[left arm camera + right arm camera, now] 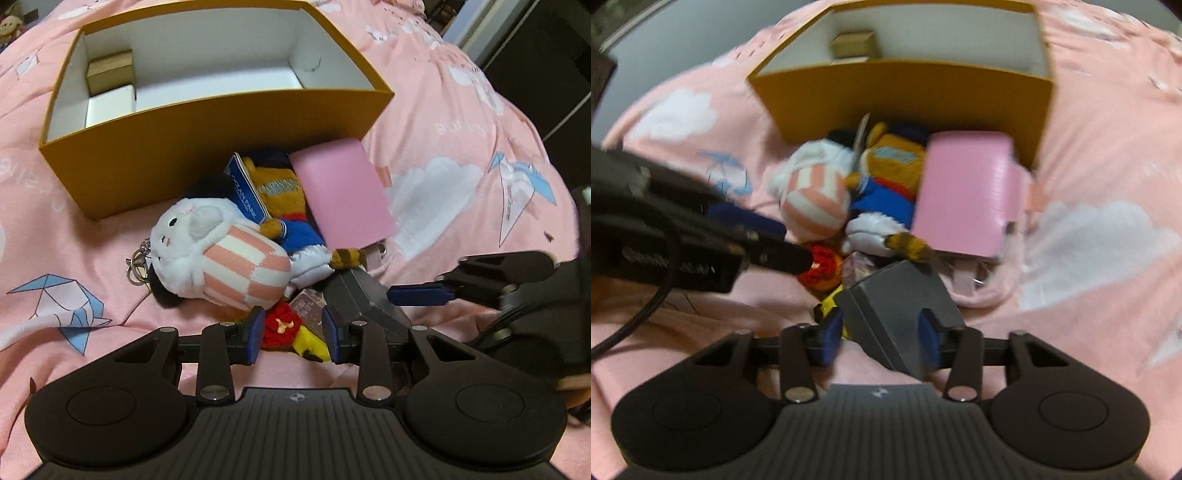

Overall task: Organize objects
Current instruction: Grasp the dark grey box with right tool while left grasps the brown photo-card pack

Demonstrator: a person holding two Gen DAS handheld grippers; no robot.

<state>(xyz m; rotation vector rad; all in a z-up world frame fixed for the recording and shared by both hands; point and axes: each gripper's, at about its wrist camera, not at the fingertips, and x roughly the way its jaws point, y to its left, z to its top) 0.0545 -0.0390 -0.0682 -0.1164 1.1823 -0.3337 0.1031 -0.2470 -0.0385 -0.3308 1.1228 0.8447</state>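
Note:
An open orange box (207, 125) with white inner walls stands on the pink bedspread; it also shows in the right wrist view (905, 96). A pile lies in front of it: a white plush with pink stripes (221, 258), an orange plush in blue (284, 199), a pink wallet (343, 195), a red and yellow toy (284, 328) and a dark grey box (897, 314). My left gripper (295, 338) is open around the red and yellow toy. My right gripper (882, 338) has its pads on both sides of the dark grey box.
A small gold box (110, 70) and a white block (110, 105) sit in the orange box's left end. A keyring (138, 266) hangs off the white plush. Dark furniture (546, 55) stands past the bed's far right edge.

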